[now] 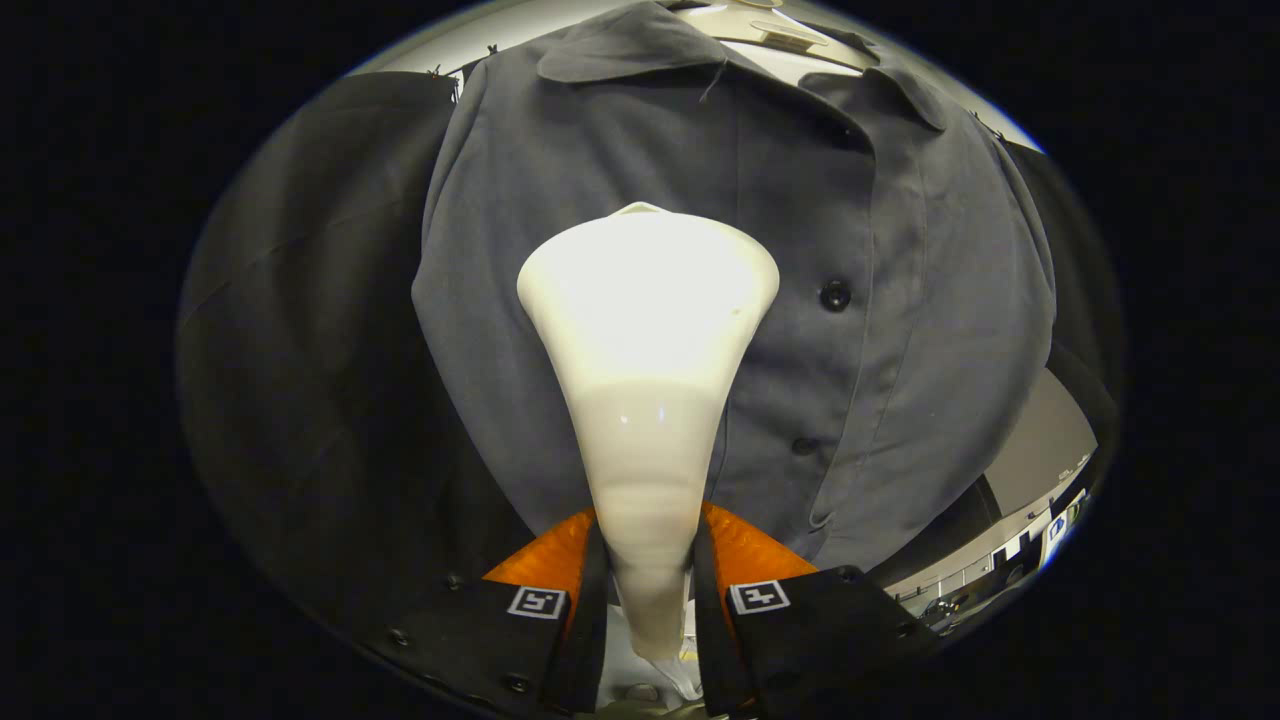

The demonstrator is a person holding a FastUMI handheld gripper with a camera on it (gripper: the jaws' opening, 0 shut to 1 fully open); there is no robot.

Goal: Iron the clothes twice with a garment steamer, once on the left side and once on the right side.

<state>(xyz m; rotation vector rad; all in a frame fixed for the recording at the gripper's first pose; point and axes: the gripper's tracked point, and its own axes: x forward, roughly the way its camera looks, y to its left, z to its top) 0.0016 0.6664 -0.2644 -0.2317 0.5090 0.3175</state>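
Grey cloth of the shirt [600,200] hangs flat for steaming. The hand-held gripper [648,590] is clamped on the garment steamer [645,340] by its narrow neck, so the wide head faces the shirt's chest, beside its button placket [835,295].

Fisheye camera riding on the gripper [645,560], looking forward along its two fingers and the steamer [645,330] clamped between them, close up against a hanging grey shirt [900,330]
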